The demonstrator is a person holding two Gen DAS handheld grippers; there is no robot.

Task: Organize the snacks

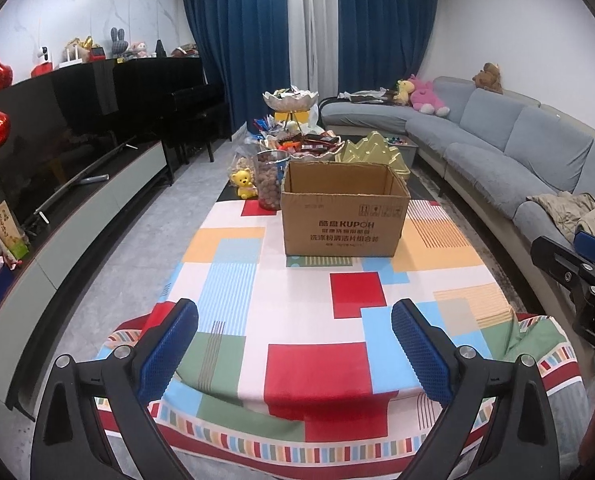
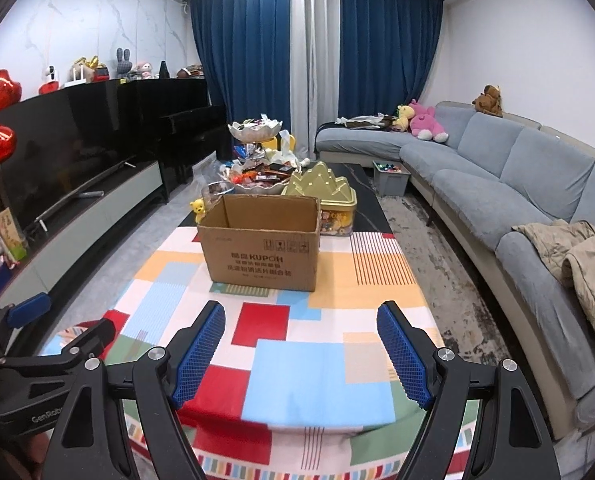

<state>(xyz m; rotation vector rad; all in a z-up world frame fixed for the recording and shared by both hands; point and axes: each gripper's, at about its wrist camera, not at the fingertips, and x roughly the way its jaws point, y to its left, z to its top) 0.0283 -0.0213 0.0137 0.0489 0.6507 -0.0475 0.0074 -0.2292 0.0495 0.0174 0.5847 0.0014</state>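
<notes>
Your left hand-held gripper (image 1: 293, 344): matte black angular arms, silver round screw heads at the pivots, and blue pads (image 1: 421, 350) with a fine gridded texture. Your right hand-held gripper (image 2: 301, 350): same black frame, silver screws, blue gridded pads (image 2: 199, 354). In the right wrist view, the left unit's body carries white lettering, "GenRob", cut off.

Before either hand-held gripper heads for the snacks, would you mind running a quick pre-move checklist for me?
1. Left hand-held gripper open with nothing between the pads: ok.
2. Right hand-held gripper open with nothing between the pads: ok.
3. Cardboard box upright with its flaps open: ok.
4. Box has room inside: cannot tell, the interior is hidden.
5. Tablecloth bare between the grippers and the box: ok.
6. Snack pile directly reachable: not ok, it lies behind the box.
</notes>
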